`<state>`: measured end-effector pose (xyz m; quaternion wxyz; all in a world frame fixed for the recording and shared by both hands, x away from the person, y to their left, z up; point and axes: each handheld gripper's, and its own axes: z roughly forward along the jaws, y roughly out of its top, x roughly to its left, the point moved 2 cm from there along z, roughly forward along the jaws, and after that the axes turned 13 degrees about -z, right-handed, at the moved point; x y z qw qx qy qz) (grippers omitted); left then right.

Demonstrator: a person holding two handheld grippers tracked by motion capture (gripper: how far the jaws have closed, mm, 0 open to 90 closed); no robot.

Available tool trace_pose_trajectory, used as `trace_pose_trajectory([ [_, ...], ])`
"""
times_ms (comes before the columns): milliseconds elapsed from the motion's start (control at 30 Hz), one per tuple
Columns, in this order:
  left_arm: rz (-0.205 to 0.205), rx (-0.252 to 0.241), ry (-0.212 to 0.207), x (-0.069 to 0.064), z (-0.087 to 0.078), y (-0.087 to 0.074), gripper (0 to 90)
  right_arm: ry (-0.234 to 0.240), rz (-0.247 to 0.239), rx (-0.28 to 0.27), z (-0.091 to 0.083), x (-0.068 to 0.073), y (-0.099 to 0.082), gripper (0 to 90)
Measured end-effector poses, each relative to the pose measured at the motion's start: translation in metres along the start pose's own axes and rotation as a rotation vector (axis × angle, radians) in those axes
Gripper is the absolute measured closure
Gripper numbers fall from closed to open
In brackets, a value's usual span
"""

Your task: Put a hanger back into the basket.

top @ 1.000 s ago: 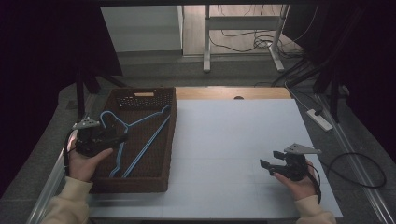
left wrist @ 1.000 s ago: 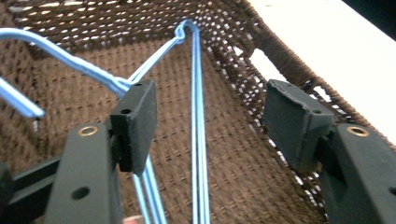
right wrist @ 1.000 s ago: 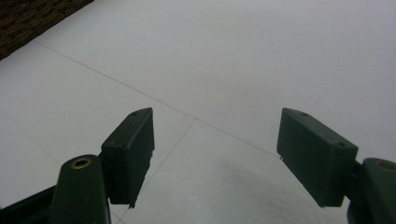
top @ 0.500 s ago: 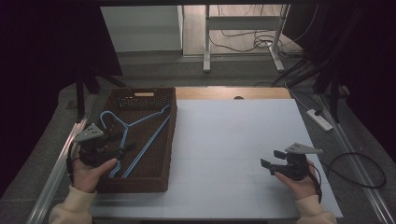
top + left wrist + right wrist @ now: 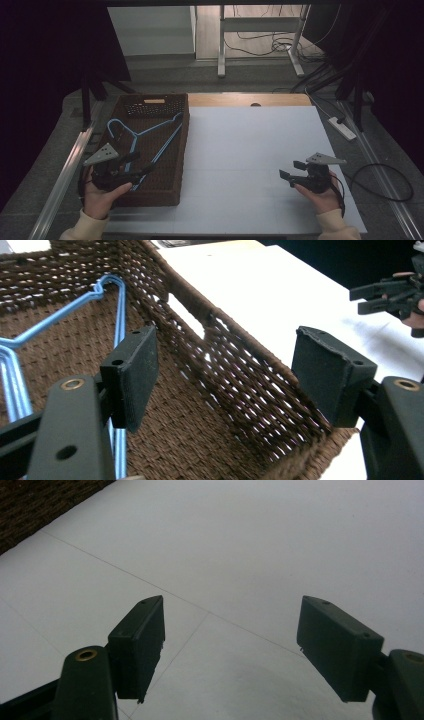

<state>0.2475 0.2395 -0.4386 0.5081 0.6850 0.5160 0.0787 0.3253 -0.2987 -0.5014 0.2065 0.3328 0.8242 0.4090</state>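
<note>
Blue hangers [image 5: 150, 136] are seen in the high view lying flat inside the brown woven basket [image 5: 181, 150], which sits at the table's nine o'clock side on the white tabletop [image 5: 250, 150]. The left gripper [image 5: 136, 169] is held over the basket's near end, at about seven o'clock from the hangers, its jaws having just been opening with nothing between them. The right gripper [image 5: 291, 170] is held at four o'clock on the table, well apart from the basket.

In the left gripper view, the left gripper's [image 5: 225, 367] jaws are spread wide and empty; the hangers [image 5: 120, 315] lie at ten o'clock on the basket [image 5: 240, 375] floor.

In the right gripper view, the right gripper [image 5: 232, 645] is seen wide open over the bare tabletop [image 5: 250, 540], gripping nothing.
</note>
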Motion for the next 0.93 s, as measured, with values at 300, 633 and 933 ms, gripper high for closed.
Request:
trace_pose_trajectory([
  [300,0.010,0.001,-0.003,-0.001,0.008,-0.015,27.4,0.001,0.001,-0.004,0.000,0.000,0.002,28.1],
  [633,0.017,0.005,0.004,0.000,0.015,-0.021,27.5,-0.001,-0.001,-0.024,-0.003,-0.002,0.005,28.2],
  [933,0.014,-0.001,0.005,0.002,0.014,-0.022,27.5,0.017,-0.027,-0.028,-0.002,0.001,0.006,28.3],
])
